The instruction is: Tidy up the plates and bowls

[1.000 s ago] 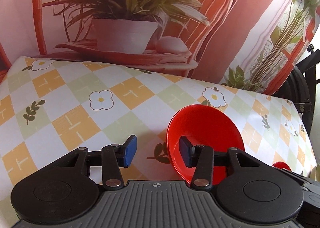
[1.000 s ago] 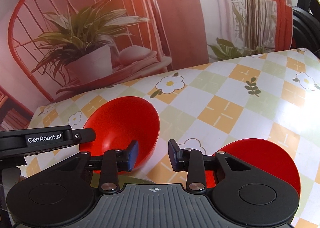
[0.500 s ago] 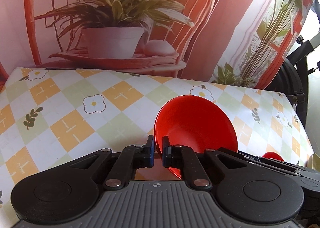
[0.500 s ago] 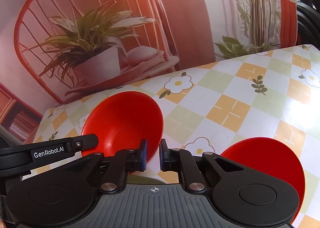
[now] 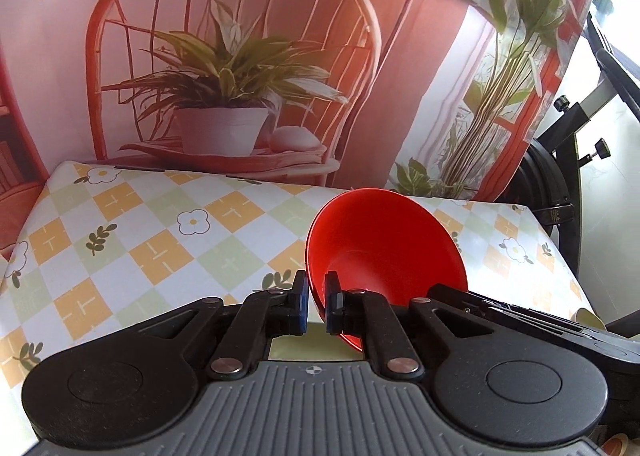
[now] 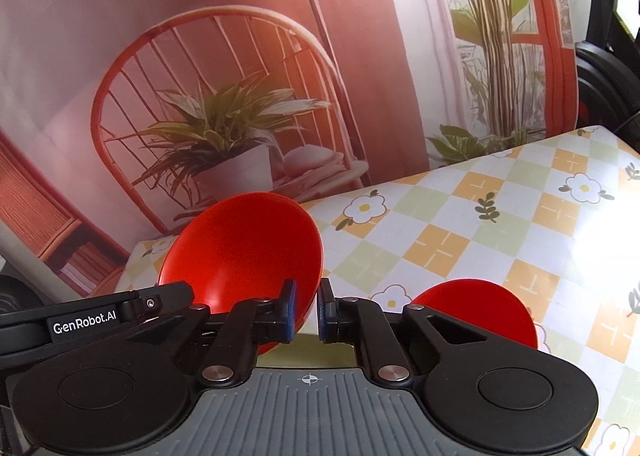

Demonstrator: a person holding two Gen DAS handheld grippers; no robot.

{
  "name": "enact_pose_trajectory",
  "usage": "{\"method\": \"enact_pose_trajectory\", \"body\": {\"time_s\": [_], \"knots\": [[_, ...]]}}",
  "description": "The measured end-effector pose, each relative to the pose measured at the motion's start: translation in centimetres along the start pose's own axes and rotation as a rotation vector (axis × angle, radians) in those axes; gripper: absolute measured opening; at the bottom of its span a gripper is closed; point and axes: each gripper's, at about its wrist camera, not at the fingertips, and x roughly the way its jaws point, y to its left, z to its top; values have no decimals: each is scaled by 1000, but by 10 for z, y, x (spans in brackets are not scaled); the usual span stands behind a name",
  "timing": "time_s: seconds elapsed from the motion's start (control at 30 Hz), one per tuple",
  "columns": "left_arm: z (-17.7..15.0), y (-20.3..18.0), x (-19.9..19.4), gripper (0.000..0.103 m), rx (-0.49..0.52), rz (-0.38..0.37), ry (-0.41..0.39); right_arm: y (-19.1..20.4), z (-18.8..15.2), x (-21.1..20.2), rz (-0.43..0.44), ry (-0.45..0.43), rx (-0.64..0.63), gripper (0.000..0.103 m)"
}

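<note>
Both grippers clamp one glossy red plastic bowl [image 5: 384, 244] by its rim, above the table.
Left gripper [image 5: 313, 306] grips the left rim, right gripper [image 6: 305, 312] the right; floral checked tablecloth [image 5: 152, 240] below, printed plant backdrop [image 5: 224, 68] far; label "GenRobot.AI" [image 6: 85, 325]; second red bowl [image 6: 476, 308] near right.

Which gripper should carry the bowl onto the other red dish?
Right, probably. Both the left gripper and right gripper pinch the bowl, but the red dish lies just beside the right one, and the left view misses it.
</note>
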Motion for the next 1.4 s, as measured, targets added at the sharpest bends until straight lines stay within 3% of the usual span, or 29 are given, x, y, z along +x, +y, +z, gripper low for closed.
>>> {"method": "enact_pose_trajectory", "body": {"time_s": [0.37,0.57,1.4], "knots": [[-35,-30,-43,9,-5,-32,-25,-16,-32,-67,-18,-24,-83,11],[-53,-42,-49,9,-51,-72,-7,-40,-47,-89,-3,-19,-51,11],[-95,-94,-33,10,34,-88,92,-121,-80,-116,-12,-3,63,11]]}}
